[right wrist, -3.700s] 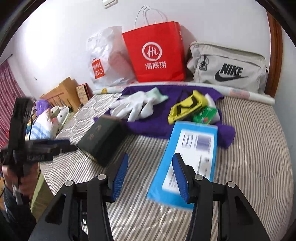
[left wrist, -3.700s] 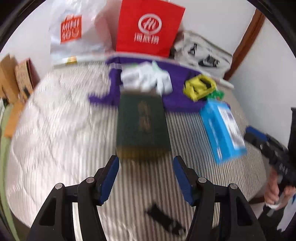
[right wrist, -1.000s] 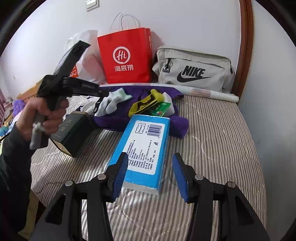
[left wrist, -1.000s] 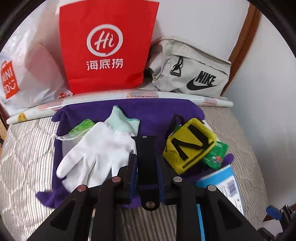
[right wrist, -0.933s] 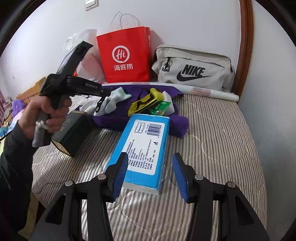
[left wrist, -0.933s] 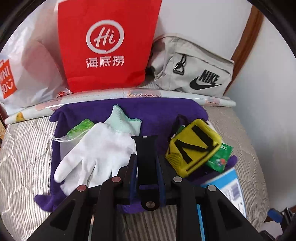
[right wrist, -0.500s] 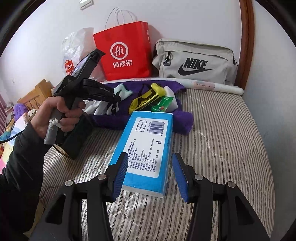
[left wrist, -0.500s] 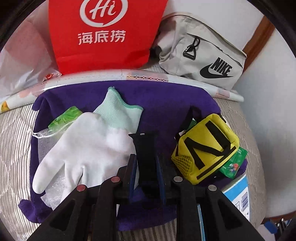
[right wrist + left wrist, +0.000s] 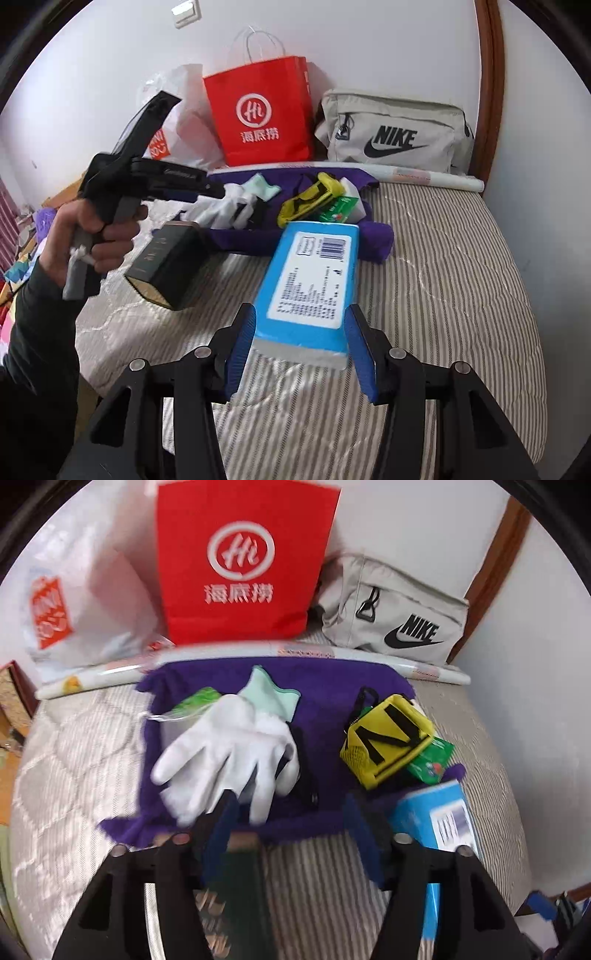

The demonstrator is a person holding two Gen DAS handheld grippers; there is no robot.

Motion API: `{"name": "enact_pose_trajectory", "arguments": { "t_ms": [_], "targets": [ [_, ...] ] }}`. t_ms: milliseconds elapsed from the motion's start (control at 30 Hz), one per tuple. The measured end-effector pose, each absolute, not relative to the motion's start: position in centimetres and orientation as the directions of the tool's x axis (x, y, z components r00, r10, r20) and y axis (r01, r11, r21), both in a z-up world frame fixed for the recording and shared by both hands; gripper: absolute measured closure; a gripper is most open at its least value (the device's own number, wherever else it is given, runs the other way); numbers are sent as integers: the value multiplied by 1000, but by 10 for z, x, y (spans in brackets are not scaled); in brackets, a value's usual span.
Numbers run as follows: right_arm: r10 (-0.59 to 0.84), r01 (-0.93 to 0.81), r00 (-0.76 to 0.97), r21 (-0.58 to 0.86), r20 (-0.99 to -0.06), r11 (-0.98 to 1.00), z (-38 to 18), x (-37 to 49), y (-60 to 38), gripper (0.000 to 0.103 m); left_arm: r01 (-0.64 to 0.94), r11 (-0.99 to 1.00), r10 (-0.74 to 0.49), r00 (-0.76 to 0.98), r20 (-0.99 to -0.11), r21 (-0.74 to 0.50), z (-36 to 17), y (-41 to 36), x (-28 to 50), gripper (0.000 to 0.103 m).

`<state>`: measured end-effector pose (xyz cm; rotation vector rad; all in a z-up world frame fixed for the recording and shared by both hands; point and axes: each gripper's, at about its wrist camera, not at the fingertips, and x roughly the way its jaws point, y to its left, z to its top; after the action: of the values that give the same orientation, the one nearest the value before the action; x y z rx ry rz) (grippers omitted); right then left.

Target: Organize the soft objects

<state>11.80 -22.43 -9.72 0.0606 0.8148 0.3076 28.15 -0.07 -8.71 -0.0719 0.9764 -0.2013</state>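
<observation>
Now | left gripper (image 9: 291, 823) spread — over purple towel (image 9: 325, 701) | right gripper (image 9: 301, 343) spread — straddling blue pack (image 9: 314, 280)

Purple cloth towel (image 9: 325, 686), glossy tissue pack (image 9: 314, 273)

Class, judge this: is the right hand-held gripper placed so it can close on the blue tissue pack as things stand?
Probably yes. The right hand-held gripper is open, its jaws standing either side of the near end of the blue tissue pack, with nothing between them.
</observation>
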Motion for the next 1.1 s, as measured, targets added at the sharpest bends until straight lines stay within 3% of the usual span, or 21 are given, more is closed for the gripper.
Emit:
{"name": "enact_pose_trajectory", "arguments": {
  "t_ms": [133,233,400,533,700,767,967,1100],
  "targets": [
    [293,-255,667,159,-685,954,-82,100,-218,36,134,985,-165,594,-787,-106,-70,10,238,38],
    [280,-249,687,144,-671,958,-72,88,-215,26,122,989,-145,619,-772,-88,-60,14,208,28],
    [284,-239,697,161,-658,958,-62,71,-215,25,102,991,-129,649,-750,-83,-49,20,155,22],
    [327,-255,680,206,-656,945,-56,59,-214,25,70,995,-99,658,-747,-71,-41,17,115,9],
    [295,-229,715,186,-634,955,-50,37,-214,24,50,998,-70,709,-702,-49,-31,10,72,4],
    [291,-220,727,190,-622,957,-48,30,-216,13,46,998,-66,726,-684,-48,-27,8,57,0],
    [210,-167,780,128,-590,978,-40,9,-221,5,31,999,-36,743,-669,-20,-23,-5,29,0],
    [234,-166,765,167,-600,972,-39,4,-229,5,26,999,-35,747,-664,-24,-25,-12,18,0]
  ]
}}
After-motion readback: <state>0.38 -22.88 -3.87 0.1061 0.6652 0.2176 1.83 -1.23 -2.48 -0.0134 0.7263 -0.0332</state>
